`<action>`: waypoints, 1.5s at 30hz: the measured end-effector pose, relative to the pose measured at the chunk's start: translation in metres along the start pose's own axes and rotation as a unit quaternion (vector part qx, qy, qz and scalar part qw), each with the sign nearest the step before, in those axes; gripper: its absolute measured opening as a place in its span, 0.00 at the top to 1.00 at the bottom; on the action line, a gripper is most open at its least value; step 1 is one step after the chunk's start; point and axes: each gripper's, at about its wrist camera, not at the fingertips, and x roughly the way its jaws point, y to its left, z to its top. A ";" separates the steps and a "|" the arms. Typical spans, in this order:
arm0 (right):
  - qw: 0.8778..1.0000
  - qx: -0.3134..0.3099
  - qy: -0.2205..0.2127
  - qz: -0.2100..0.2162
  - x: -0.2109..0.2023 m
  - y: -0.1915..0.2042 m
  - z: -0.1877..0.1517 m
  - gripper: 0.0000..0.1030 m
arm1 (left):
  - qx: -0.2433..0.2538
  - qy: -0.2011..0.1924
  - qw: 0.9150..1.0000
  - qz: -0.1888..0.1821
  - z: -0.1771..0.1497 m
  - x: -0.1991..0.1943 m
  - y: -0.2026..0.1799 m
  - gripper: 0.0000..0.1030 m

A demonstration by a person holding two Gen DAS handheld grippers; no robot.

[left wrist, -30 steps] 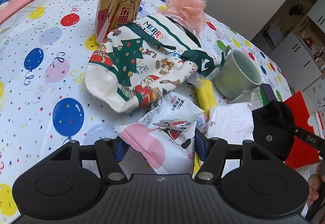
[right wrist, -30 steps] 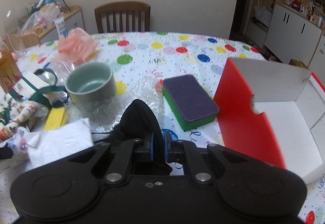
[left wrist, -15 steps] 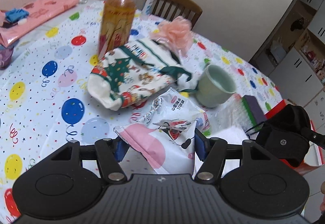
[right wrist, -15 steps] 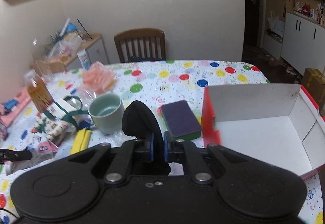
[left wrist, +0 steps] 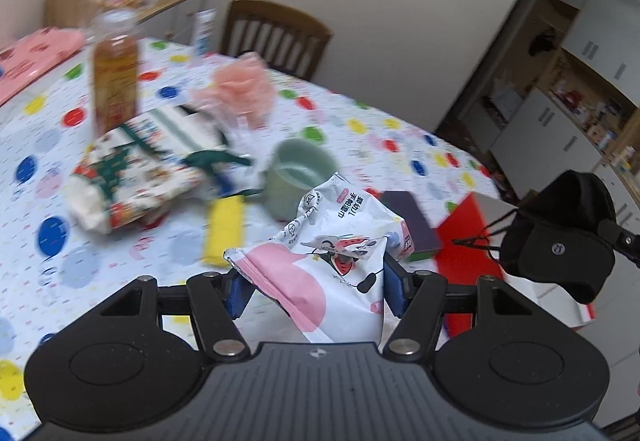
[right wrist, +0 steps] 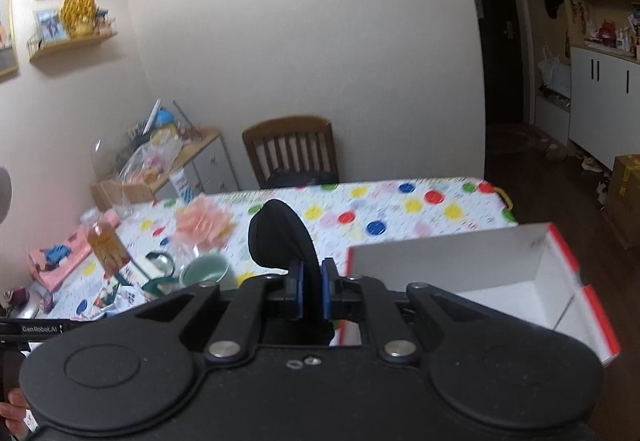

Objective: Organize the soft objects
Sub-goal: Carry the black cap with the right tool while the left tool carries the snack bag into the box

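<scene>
My left gripper [left wrist: 316,291] is shut on a white and pink soft packet [left wrist: 332,261] and holds it above the table. My right gripper [right wrist: 312,293] is shut on a black fabric piece [right wrist: 280,233], lifted high beside the red and white box [right wrist: 500,273]. The black piece also shows in the left wrist view [left wrist: 560,233], hanging over the box [left wrist: 460,225]. A Christmas pouch [left wrist: 132,177], a pink mesh puff [left wrist: 244,89], a yellow cloth [left wrist: 224,229] and a purple-topped sponge [left wrist: 408,217] lie on the balloon tablecloth [left wrist: 48,145].
A green mug [left wrist: 296,173] and a tall drink bottle [left wrist: 114,73] stand on the table. A pink cloth [left wrist: 36,57] lies at the far left. A wooden chair [right wrist: 290,149] stands behind the table. A cluttered side shelf [right wrist: 160,161] is by the wall.
Both grippers have risen well above the table with their loads. The left one has swung right, toward the box. The right one now sits higher, next to the open box.
</scene>
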 end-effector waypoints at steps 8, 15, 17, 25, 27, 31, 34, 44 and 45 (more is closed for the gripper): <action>0.999 0.004 -0.025 -0.032 -0.017 -0.049 0.012 0.93 | 0.070 0.003 0.996 -0.048 0.011 0.022 -0.084 0.39; 0.997 0.033 -0.029 -0.064 -0.025 -0.093 0.006 0.93 | 0.145 0.021 0.986 -0.081 0.009 0.057 -0.157 0.39; 0.996 0.041 -0.024 -0.075 -0.024 -0.104 0.002 0.93 | 0.162 0.027 0.983 -0.087 0.006 0.068 -0.176 0.39; 0.992 0.062 -0.002 -0.113 -0.014 -0.144 -0.015 0.93 | 0.232 0.050 0.968 -0.085 -0.006 0.120 -0.245 0.39; 0.991 0.065 0.001 -0.116 -0.009 -0.152 -0.018 0.93 | 0.246 0.058 0.964 -0.081 -0.008 0.132 -0.259 0.39; 0.989 0.071 0.019 -0.126 0.006 -0.166 -0.022 0.93 | 0.265 0.076 0.959 -0.069 -0.012 0.163 -0.280 0.39; 0.987 0.082 0.040 -0.131 0.021 -0.175 -0.028 0.93 | 0.272 0.093 0.956 -0.060 -0.015 0.185 -0.293 0.39; 0.981 0.077 0.100 -0.144 0.061 -0.188 -0.041 0.93 | 0.288 0.155 0.945 -0.028 -0.025 0.247 -0.314 0.39; 0.981 0.074 0.104 -0.146 0.063 -0.188 -0.042 0.93 | 0.285 0.160 0.945 -0.023 -0.025 0.252 -0.313 0.39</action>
